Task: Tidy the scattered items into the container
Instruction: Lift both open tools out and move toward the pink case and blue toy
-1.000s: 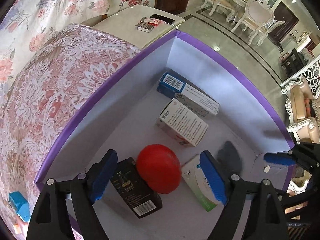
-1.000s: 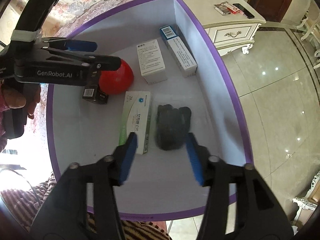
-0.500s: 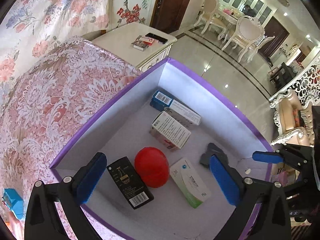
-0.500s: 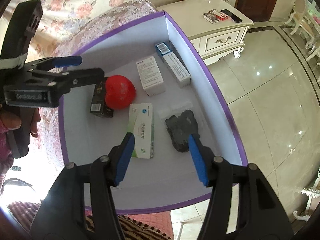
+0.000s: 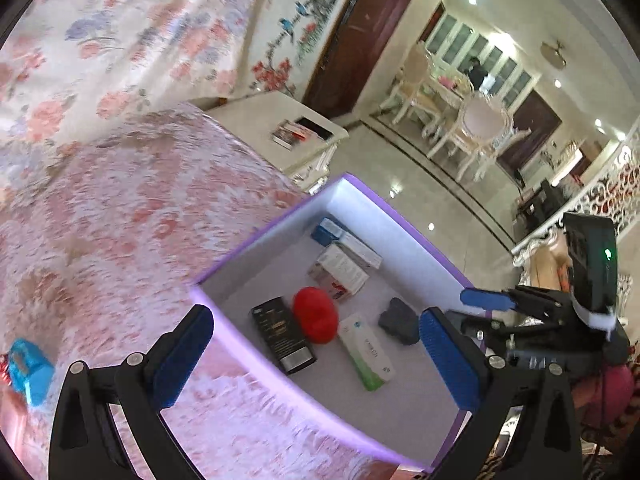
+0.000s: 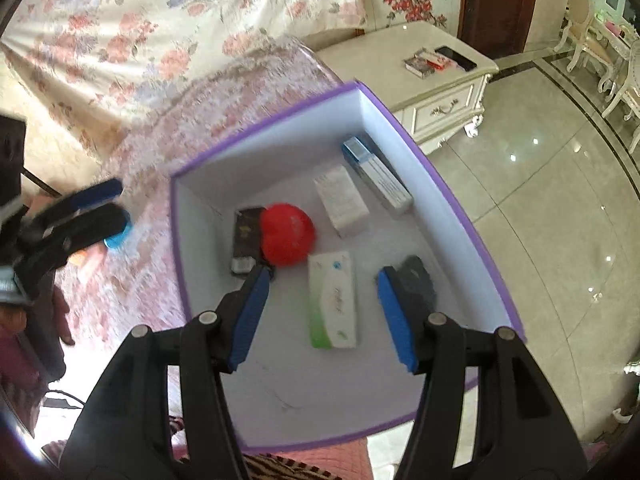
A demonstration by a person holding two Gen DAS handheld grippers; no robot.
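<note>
Left gripper fully spread, jaws just opened, nothing between them. Right gripper part open, empty, above container. Red ball, boxes inside; blue item left outside on bedspread, presumably next.

Both views bright, daylight plus ceiling spots w/ glare dots on the polished floor. Heavy fisheye bend, black vignette at corners. Left wrist view motion-blurred: bedspread smeared, purple box rim soft. In the right wrist view the left gripper is blurred; box interior evenly lit, shadows soft. Windows blown out at back.
</note>
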